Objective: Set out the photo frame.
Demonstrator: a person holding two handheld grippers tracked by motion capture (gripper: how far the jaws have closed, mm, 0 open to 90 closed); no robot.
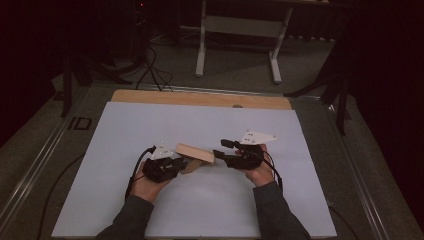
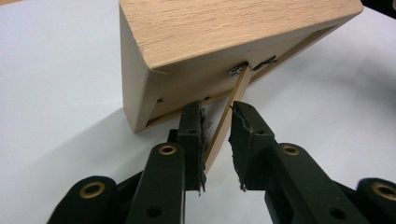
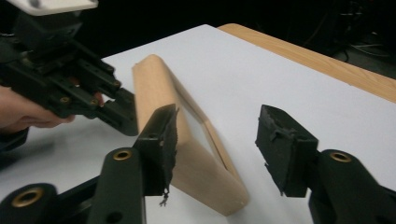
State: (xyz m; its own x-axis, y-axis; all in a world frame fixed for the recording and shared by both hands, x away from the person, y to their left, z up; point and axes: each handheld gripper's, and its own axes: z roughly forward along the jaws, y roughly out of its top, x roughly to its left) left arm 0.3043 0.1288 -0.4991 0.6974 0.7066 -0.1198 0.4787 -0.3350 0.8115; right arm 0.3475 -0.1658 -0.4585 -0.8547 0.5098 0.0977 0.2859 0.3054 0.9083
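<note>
- I see a wooden picture frame [image 1: 194,152] at the middle of the white table sheet [image 1: 150,125], between my two grippers, with its long axis running left to right across the table.
- It stands tilted rather than flat: in the high view its broad light face slopes upward, and in the right gripper view [image 3: 187,154] it leans on one long edge.
- The frame is pale, light-grained wood with rounded corners; from the left gripper view [image 2: 224,32] I look at its recessed back, where a thin wooden stand strut [image 2: 224,126] hangs from a small metal hinge [image 2: 239,70].
- The left gripper [image 2: 217,140] points at the frame's back; its jaws stand narrowly apart around the strut, one pad at or just beside it, the other pad a little apart, so nothing is clamped.
- The right gripper [image 3: 217,149] comes in from the frame's right end with jaws wide apart; the frame's end lies between them, close to one pad, and I cannot tell whether that pad touches it.
- In the high view the left hand [image 1: 147,182] and right hand [image 1: 260,170] hold the grippers low over the sheet, forearms in grey sleeves coming from the near edge and angled inward toward each other.
</note>
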